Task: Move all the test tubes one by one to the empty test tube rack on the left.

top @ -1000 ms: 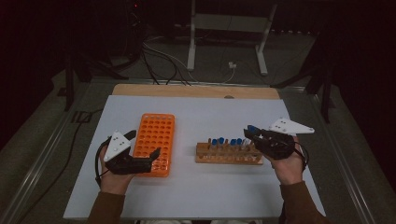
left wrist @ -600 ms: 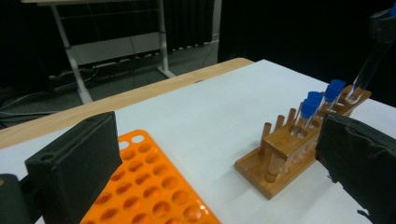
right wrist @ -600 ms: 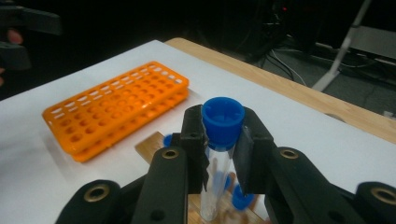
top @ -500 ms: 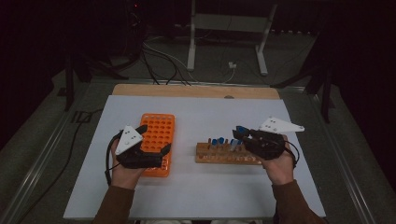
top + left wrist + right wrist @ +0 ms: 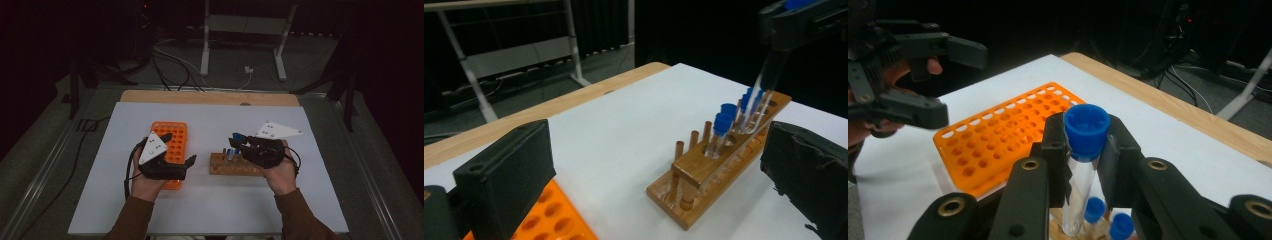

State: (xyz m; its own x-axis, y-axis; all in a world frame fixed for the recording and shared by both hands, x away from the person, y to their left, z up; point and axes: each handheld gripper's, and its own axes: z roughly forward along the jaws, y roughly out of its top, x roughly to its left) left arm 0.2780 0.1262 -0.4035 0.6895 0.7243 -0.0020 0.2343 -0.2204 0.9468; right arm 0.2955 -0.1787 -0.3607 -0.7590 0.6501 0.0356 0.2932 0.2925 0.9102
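My right gripper (image 5: pixel 1087 150) is shut on a clear tube with a blue cap (image 5: pixel 1087 131). In the left gripper view that tube (image 5: pixel 769 75) hangs tilted, its lower end just above the wooden rack (image 5: pixel 704 175). Several more blue-capped tubes (image 5: pixel 722 122) stand in that rack (image 5: pixel 227 167). My left gripper (image 5: pixel 179 149) hovers open over the right edge of the orange rack (image 5: pixel 172 137), its jaws wide apart and holding nothing. The orange rack's holes (image 5: pixel 998 140) look empty.
Both racks sit on a white mat (image 5: pixel 215 210) with a wooden table edge (image 5: pixel 210 97) behind it. Beyond the table are floor cables (image 5: pixel 170 62) and a metal stand (image 5: pixel 245 30). Bare mat lies in front of and beside the racks.
My right gripper has moved left along the wooden rack and now holds a tube raised from it. The left gripper has shifted right, onto the orange rack's near right side.
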